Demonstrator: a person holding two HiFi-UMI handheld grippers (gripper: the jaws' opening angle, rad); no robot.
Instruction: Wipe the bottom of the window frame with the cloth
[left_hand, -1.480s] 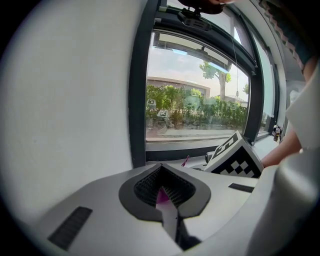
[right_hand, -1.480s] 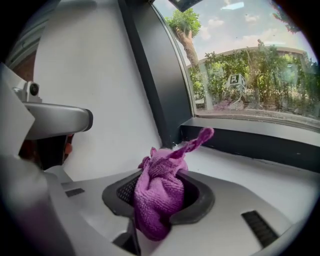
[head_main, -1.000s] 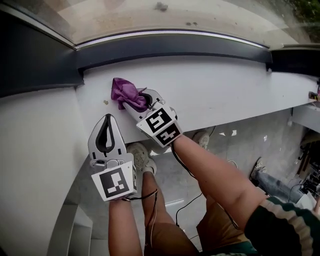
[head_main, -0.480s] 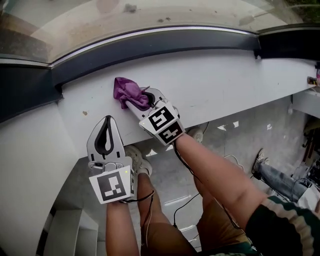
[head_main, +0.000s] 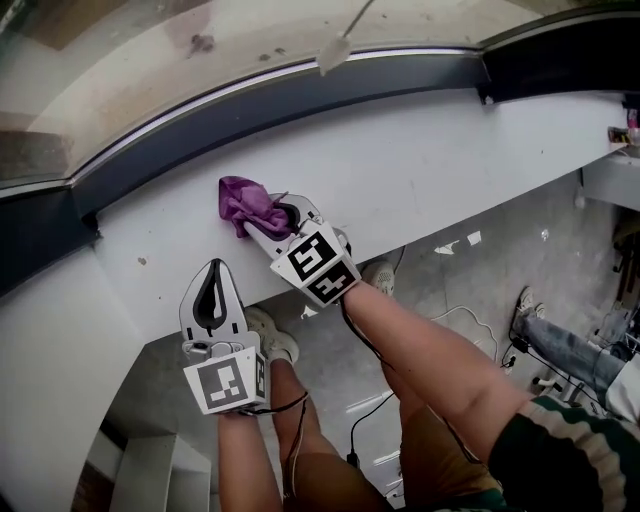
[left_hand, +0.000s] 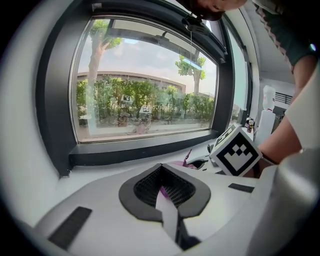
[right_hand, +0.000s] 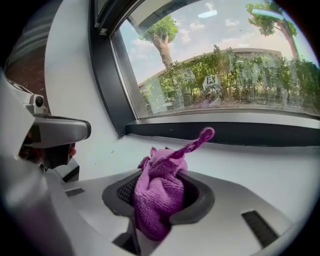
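Note:
In the head view a crumpled purple cloth (head_main: 243, 203) rests on the white sill (head_main: 420, 180), a little short of the dark bottom rail of the window frame (head_main: 300, 98). My right gripper (head_main: 264, 214) is shut on the cloth, which bulges out of its jaws in the right gripper view, purple cloth (right_hand: 159, 192) in right gripper (right_hand: 161, 176). The rail (right_hand: 230, 132) runs just beyond it. My left gripper (head_main: 214, 268) hangs shut and empty over the sill's near edge, to the left of and behind the right one. The left gripper view has the left gripper (left_hand: 161, 167) facing the rail (left_hand: 145, 148).
Glass (head_main: 200, 50) fills the view above the rail. A small dark speck (head_main: 142, 261) sits on the sill left of the cloth. Below the sill's edge are the grey floor (head_main: 470, 290), cables, and the person's legs and shoes (head_main: 268, 335). Small objects sit at the sill's far right end (head_main: 628, 128).
Both grippers and the cloth have slid to the right along the sill, away from the speck. The head view has swung, so the frame now slants more.

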